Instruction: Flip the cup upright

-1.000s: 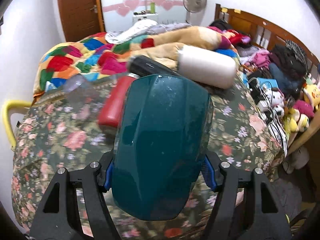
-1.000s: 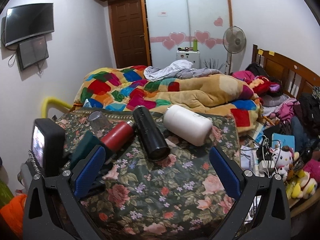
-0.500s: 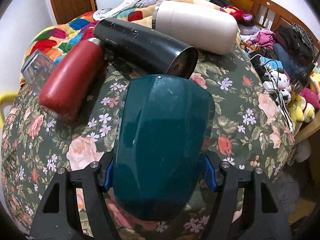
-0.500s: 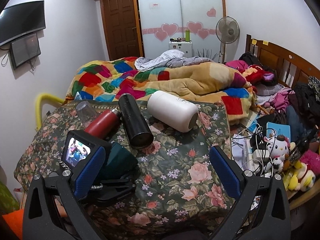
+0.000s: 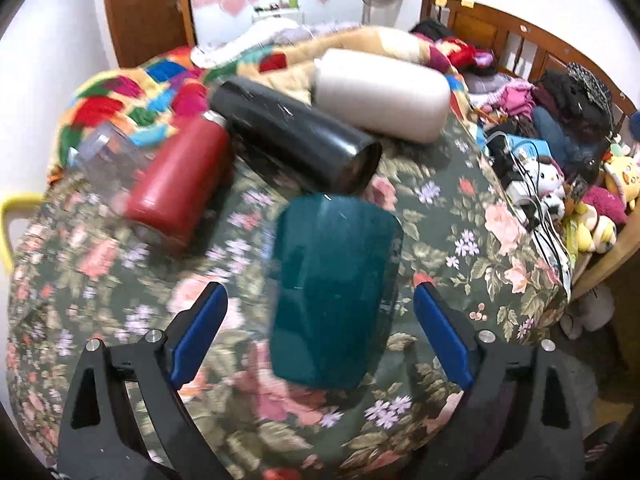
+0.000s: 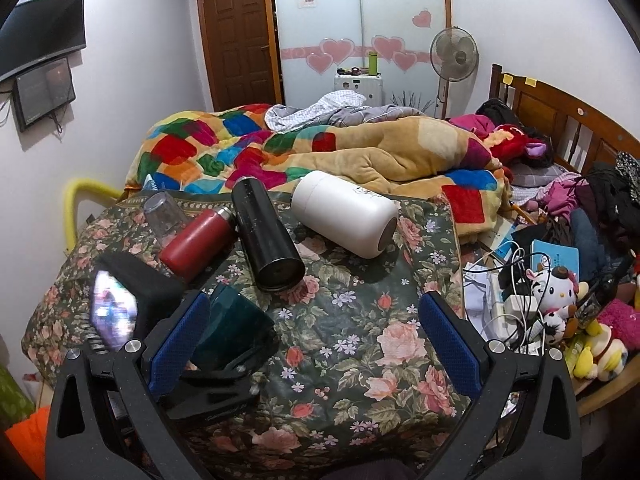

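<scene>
The teal cup [image 5: 334,292] occupies the centre of the left wrist view, standing on the floral cloth [image 5: 460,240] with its wider end toward the lower edge of the frame. It sits between the two blue pads of the left gripper [image 5: 320,340], whose fingers [image 5: 196,332] are spread wide. A clear gap shows on each side of the cup; neither pad touches it.

In the right wrist view the same cup [image 6: 236,328] appears at lower left, partly masked by the right gripper's near pad and lodged within the black frame of the left gripper [image 6: 208,364]. The right gripper [image 6: 316,344] is spread apart over bare cloth in the lower centre of that frame, gripping nothing, and stands apart from the cup.

Directly above the cup in the left wrist frame lies a black flask [image 5: 296,148] on its side, open end facing the cup and just beside its top edge. A red bottle [image 5: 180,184] lies to the left of the flask, touching it near the neck. A clear glass [image 5: 108,156], blurred, sits at the far left beside the red bottle. A white bottle [image 5: 380,94] lies on its side at upper centre-right. Behind these, a patchwork blanket [image 6: 280,148] fills the upper middle of the right wrist frame.
</scene>
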The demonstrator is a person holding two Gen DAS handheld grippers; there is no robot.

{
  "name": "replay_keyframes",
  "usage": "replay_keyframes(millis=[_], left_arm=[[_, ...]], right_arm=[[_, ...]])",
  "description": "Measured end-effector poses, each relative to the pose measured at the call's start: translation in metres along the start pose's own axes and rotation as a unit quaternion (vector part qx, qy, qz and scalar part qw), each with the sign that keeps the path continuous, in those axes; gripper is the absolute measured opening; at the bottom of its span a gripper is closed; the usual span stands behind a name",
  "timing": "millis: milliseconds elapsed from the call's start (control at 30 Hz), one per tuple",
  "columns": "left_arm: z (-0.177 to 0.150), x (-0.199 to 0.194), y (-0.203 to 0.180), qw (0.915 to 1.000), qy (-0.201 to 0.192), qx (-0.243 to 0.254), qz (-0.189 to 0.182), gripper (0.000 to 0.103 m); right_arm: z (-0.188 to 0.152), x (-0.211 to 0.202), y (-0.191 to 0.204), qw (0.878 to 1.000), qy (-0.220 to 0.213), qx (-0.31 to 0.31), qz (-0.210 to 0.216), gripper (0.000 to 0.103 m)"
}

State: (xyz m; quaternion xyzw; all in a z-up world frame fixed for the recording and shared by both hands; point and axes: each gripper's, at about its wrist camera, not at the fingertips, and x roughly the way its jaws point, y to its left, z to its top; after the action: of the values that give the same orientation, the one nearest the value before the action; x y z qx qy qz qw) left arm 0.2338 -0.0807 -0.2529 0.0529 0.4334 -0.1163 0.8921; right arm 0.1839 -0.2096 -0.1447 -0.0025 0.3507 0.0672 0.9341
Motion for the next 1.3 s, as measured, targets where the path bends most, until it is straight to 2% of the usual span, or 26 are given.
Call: replay_keyframes(millis=[100,200,367,467,600,733,833,1000,1167,1300], left_arm=[[-0.004,-0.024,0.018,0.9995,-0.019,-0.018,0.015,0.094],[-0.013,-0.049,0.047,0.9969,-0.038,-0.047,0.05,0.094],[-0.031,-0.092,0.099,0.9833,-0.074,-0.083,0.145,0.094],[-0.042,-0.111,0.121,0.9763,-0.088,-0.098,0.172,0.095],[-0.049,-0.119,0.137,0.9738,-0.093,-0.122,0.168,0.095],[-0.05,-0.116,0.137,0.9737,-0.1,-0.135,0.154,0.095],[-0.053,-0.113,0.133,0.9745,-0.103,-0.141,0.141,0.095],[-0.053,-0.107,0.126,0.9758,-0.102,-0.138,0.135,0.095],[-0.053,-0.107,0.124,0.9761,-0.103,-0.13,0.14,0.095],[-0.051,-0.11,0.125,0.9752,-0.106,-0.128,0.146,0.095]], right_arm=[[0.001,0.003,0.001,1.0,0.008,0.007,0.002,0.103],[0.001,0.01,0.006,1.0,0.023,0.014,0.008,0.103],[-0.004,0.039,0.028,0.998,0.065,0.008,0.026,0.103],[-0.011,0.066,0.04,0.994,0.1,0.024,0.047,0.102],[-0.018,0.097,0.052,0.987,0.144,0.043,0.057,0.089],[-0.028,0.123,0.057,0.973,0.203,0.077,0.08,0.075],[-0.03,0.131,0.057,0.966,0.221,0.1,0.087,0.074],[-0.026,0.148,0.065,0.962,0.245,0.079,0.095,0.072],[-0.02,0.146,0.069,0.964,0.238,0.062,0.101,0.069],[-0.016,0.129,0.081,0.976,0.2,0.016,0.084,0.069]])
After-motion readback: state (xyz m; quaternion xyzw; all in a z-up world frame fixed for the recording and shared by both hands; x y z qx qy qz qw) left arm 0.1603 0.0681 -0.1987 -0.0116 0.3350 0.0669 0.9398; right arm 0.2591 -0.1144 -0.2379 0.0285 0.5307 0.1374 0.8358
